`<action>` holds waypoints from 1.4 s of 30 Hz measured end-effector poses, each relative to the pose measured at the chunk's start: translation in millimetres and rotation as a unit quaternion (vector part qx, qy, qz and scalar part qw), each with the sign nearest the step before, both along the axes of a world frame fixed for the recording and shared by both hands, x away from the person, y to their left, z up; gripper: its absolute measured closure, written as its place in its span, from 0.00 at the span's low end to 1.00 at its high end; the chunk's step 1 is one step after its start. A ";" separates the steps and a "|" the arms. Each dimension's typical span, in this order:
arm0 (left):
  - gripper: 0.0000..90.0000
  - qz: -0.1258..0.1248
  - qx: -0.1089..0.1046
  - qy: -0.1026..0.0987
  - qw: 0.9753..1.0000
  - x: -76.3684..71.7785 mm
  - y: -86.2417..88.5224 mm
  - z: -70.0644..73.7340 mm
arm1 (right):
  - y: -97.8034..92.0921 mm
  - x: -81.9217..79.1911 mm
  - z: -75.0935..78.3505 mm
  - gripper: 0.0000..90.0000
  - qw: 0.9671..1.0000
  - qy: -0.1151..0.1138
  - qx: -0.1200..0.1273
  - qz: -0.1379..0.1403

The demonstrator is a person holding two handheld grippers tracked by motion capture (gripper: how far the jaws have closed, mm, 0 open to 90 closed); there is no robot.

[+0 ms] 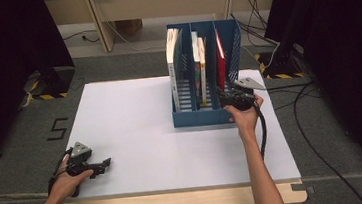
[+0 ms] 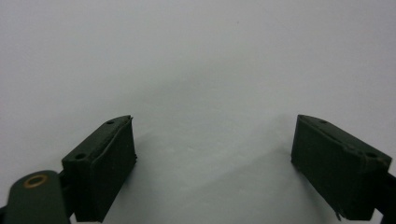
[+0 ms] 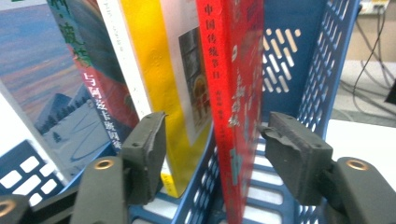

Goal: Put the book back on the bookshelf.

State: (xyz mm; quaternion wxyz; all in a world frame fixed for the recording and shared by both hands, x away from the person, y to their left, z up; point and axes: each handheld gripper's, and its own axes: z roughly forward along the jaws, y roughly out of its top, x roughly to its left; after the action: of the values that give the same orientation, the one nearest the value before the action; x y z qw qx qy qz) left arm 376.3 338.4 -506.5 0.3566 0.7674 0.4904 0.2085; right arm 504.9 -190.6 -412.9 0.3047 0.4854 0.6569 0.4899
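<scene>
A blue three-slot file rack [image 1: 205, 115] stands on the white table [image 1: 136, 131]. A white book [image 1: 171, 57] is in its left slot, two thin books [image 1: 199, 60] in the middle and a red book [image 1: 220, 60] in the right. My right gripper [image 1: 224, 98] is at the rack's front right. In the right gripper view that gripper [image 3: 217, 154] is open, its jaws either side of the red book's spine [image 3: 229, 93] and the blue divider, beside a yellow book [image 3: 144, 60]. My left gripper [image 1: 107, 162] lies open near the front left edge, nothing between its jaws [image 2: 215, 154].
Cables [image 1: 316, 119] trail over the grey floor to the right of the table. A black stand base [image 1: 49, 82] sits on the floor at the back left. The rack's perforated right wall [image 3: 327, 65] is close beside my right jaw.
</scene>
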 end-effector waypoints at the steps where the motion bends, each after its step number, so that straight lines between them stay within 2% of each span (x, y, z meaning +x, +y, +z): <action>1: 0.14 0.000 0.000 0.000 1.000 0.0 0.0 0.0 | 0.4 -1.0 0.1 0.41 1.000 0.003 0.000 0.001; 6: 0.14 0.000 -0.001 0.000 1.000 0.0 0.2 0.0 | 1.2 -6.7 2.9 0.35 1.000 0.000 -0.002 0.006; 10: 0.14 -0.001 -0.001 0.000 1.000 0.0 0.3 0.0 | 1.4 -10.2 5.4 0.31 1.000 0.000 0.026 0.008; 15: 0.14 -0.001 0.000 0.000 1.000 -0.1 0.4 0.1 | 4.2 -13.9 6.9 0.22 1.000 -0.005 0.015 0.009; 17: 0.14 -0.002 0.000 0.001 1.000 0.0 0.5 0.2 | 5.8 -15.5 7.1 0.17 1.000 -0.004 0.019 0.007; 22: 0.14 -0.002 0.000 0.001 1.000 -0.1 0.6 0.2 | 7.5 -20.6 7.0 0.17 1.000 -0.006 0.022 0.010; 25: 0.14 -0.002 0.000 0.001 1.000 -0.1 0.6 0.2 | 8.4 -24.2 6.1 0.17 1.000 -0.005 0.015 0.009; 35: 0.14 -0.001 0.001 0.000 1.000 -0.1 0.4 0.1 | 16.5 -36.0 2.6 0.17 1.000 0.002 0.008 0.029; 42: 0.14 -0.001 0.001 0.000 1.000 -0.2 0.4 0.1 | 21.3 -43.9 4.6 0.17 0.999 -0.003 0.009 0.038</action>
State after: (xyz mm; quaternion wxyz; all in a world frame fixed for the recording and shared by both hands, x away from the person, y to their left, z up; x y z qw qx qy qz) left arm 376.2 338.8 -506.4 0.3562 0.7684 0.4892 0.2082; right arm 461.0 -169.2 -408.2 0.2830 0.4613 0.6697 0.5085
